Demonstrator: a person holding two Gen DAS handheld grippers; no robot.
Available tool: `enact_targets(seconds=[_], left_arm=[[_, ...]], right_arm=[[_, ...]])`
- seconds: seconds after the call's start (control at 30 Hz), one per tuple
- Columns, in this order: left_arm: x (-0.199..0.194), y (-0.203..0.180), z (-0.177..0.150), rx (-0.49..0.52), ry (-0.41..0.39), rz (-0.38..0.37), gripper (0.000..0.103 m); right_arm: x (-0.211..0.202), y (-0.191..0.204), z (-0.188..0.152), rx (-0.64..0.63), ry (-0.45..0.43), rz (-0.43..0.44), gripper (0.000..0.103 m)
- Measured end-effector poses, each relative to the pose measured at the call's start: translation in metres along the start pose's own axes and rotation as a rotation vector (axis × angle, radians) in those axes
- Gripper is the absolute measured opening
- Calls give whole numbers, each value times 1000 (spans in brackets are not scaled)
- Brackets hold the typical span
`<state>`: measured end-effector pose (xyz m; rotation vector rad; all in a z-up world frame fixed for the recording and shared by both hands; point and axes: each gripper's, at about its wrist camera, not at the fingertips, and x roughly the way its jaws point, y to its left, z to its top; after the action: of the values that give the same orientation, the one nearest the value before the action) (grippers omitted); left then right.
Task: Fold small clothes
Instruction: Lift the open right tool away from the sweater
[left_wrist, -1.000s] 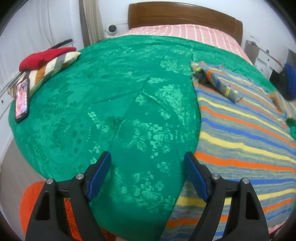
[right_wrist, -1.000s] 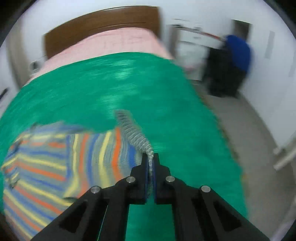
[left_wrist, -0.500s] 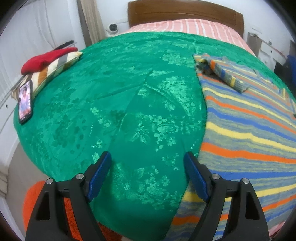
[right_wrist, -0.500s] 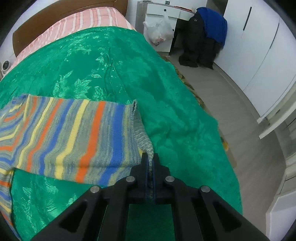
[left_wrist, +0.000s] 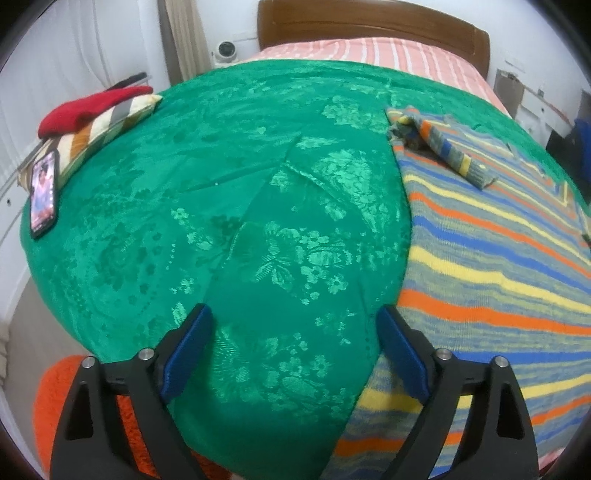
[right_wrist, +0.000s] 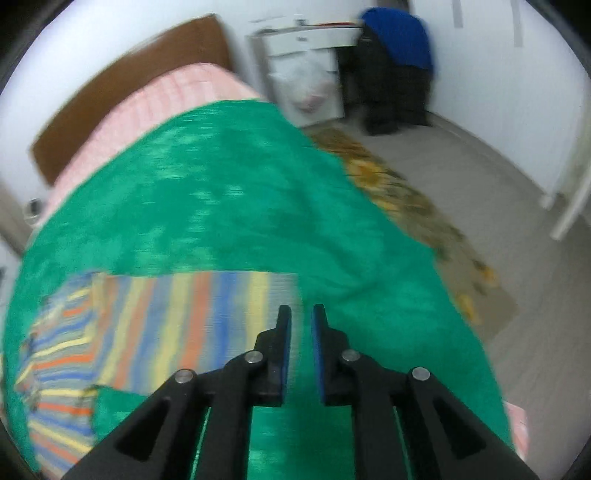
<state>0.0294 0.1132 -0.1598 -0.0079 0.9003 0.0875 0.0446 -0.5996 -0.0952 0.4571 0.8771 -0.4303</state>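
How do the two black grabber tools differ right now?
The left gripper stands wide open over bare green bedspread; the right gripper shows only a narrow gap, its jaws having just been opening, with nothing between them. The left one's view is sharp, the right one's blurred. Both have blue pads, hold nothing, and sit beside the striped sweater.

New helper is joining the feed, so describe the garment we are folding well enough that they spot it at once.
Start at the bed with the green floral bedspread and look to its right side in the left wrist view. The striped knit sweater lies flat there, one sleeve folded across its top. Its blue, yellow and orange bands set it apart from the red cloth on the striped cushion far left.
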Motion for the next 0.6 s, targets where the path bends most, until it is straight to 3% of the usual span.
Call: enact_targets(seconds=[0.07, 0.1, 0.17, 0.23, 0.33, 0.4, 0.6], left_arm=[[0, 0, -1, -2, -1, 1, 94], [0, 0, -1, 0, -2, 3, 96], [1, -1, -2, 1, 3, 6, 98], [3, 0, -2, -5, 13, -2, 99], [6, 1, -2, -9, 22, -8, 101], [10, 3, -2, -15, 34, -10, 102], [14, 5, -4, -41, 53, -25, 103]], right_arm=[[4, 18, -4, -42, 23, 71, 34], [8, 28, -10, -67, 36, 88, 38], [18, 45, -26, -124, 68, 88, 41], [25, 53, -45, -171, 89, 34, 41], [4, 66, -67, -231, -3, -27, 41], [-17, 74, -82, -250, -39, 6, 42], [-85, 95, -143, -318, -176, 47, 65]])
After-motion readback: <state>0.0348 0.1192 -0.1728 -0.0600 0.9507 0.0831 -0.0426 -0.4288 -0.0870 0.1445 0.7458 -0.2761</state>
